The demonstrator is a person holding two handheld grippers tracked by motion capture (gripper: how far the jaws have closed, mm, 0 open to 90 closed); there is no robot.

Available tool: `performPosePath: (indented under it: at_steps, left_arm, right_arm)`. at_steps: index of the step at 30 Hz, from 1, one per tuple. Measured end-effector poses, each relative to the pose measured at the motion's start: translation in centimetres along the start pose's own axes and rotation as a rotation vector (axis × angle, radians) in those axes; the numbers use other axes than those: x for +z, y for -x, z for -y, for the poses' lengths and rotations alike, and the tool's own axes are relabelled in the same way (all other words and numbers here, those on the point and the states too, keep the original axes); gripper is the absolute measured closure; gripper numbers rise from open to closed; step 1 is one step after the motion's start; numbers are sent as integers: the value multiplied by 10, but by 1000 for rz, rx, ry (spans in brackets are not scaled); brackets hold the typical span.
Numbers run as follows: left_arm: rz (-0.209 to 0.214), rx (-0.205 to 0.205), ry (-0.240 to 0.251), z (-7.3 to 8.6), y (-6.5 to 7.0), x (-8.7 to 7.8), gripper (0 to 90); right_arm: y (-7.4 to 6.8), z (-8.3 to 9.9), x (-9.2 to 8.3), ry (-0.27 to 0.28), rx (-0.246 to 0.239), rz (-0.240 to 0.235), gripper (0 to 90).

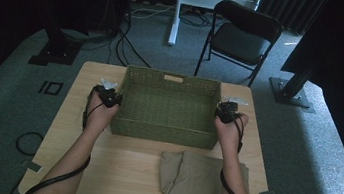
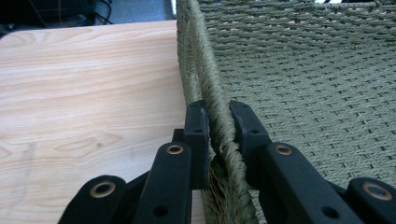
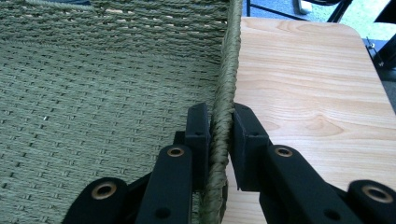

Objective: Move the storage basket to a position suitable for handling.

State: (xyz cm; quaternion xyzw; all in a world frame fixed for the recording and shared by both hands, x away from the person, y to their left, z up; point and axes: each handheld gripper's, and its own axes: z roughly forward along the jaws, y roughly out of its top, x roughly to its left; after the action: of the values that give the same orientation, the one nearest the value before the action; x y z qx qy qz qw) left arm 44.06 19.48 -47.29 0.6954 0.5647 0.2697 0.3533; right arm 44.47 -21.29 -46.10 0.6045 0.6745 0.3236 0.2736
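Nearest me, folded khaki cloth (image 1: 202,179) lies flat; beyond, left gripper (image 1: 109,97) and right gripper (image 1: 226,112) pinch the woven basket (image 1: 166,126) rims, which looks light, stiff, grippy.

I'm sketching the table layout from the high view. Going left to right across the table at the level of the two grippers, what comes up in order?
Left gripper, shut on the rim → woven green rectangular basket → right gripper, shut on the opposite rim, all on the light wooden table.

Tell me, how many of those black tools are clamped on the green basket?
2: the left tool pinches the basket on its left rim, the right tool on its right rim.
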Motion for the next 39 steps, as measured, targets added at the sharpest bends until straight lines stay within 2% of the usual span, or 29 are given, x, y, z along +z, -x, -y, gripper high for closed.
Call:
performPosePath:
  at_steps: [5, 12, 16, 19, 26, 39]
  left_arm:
    - [4, 9, -4, -3, 13, 4, 797]
    - [23, -2, -6, -7, 28, 10, 797]
    - [26, 8, -6, -8, 37, 12, 796]
    - [41, -7, -8, -9, 42, 13, 790]
    - [29, 28, -24, -13, 57, 18, 792]
    - [53, 32, -29, -19, 93, 28, 791]
  right_arm:
    - [12, 1, -2, -4, -2, 13, 783]
    - [32, 3, -5, -1, 21, 2, 781]
    - [41, 4, -5, -1, 20, 9, 783]
    - [47, 4, -6, -1, 15, 18, 783]
    - [60, 5, -8, -3, 22, 20, 783]
    - [96, 10, -15, -7, 38, 47, 786]
